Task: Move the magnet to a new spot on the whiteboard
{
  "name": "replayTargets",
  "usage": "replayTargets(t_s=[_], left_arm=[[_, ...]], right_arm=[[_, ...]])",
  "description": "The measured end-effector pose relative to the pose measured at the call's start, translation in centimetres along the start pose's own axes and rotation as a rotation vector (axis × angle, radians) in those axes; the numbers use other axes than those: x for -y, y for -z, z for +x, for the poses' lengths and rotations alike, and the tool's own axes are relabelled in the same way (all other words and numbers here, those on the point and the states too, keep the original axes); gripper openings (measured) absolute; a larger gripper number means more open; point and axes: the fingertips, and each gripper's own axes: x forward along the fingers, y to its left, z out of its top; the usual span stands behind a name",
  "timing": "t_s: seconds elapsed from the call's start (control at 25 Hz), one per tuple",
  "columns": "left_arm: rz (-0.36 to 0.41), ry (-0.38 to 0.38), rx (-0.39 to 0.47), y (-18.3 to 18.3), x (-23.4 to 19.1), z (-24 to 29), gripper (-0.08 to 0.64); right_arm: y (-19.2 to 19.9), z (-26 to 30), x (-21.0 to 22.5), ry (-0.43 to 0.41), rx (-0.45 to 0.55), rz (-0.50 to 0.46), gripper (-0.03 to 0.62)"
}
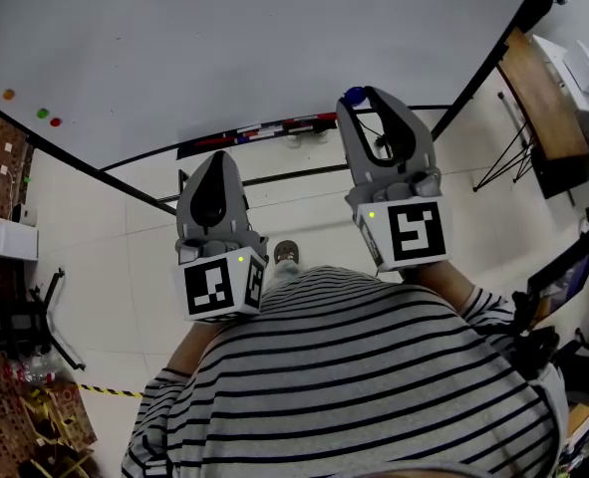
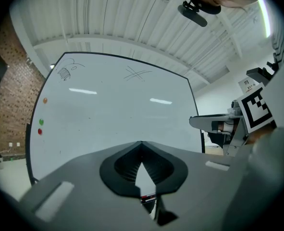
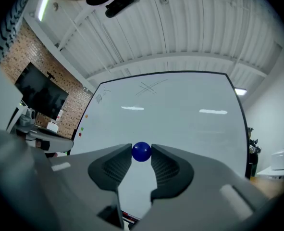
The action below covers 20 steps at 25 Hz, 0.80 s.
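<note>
Office or lab room: large whiteboard (image 2: 113, 109), brick wall (image 2: 12, 114), wall screen (image 3: 41, 96), ribbed ceiling (image 3: 180, 23), tiled floor (image 1: 105, 297).

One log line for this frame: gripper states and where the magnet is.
right gripper: shut on blue magnet | left gripper: shut, empty | whiteboard: ahead, magnet contact unclear

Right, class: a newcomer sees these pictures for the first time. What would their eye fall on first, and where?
The blue magnet stands out most, pinched between the tips of the right gripper in front of the big whiteboard. Next come the three small coloured dots, orange, green and red, near the board's left edge. The left gripper is shut with nothing in it.
</note>
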Motion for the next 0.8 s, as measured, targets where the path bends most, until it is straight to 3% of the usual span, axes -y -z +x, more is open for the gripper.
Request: replayTargets(t_s=[0.48, 0.8], left_arm=[[-0.024, 0.006, -0.011, 0.7, -0.5, 2.0, 0.015], [-0.019, 0.054, -0.012, -0.1, -3.7, 7.9, 0.015]], right_arm=[[0.8, 2.2, 0.4, -0.008, -0.016, -0.016, 0.124], [-0.6, 10.3, 1.5, 0.018, 0.035, -0.070, 0.124]])
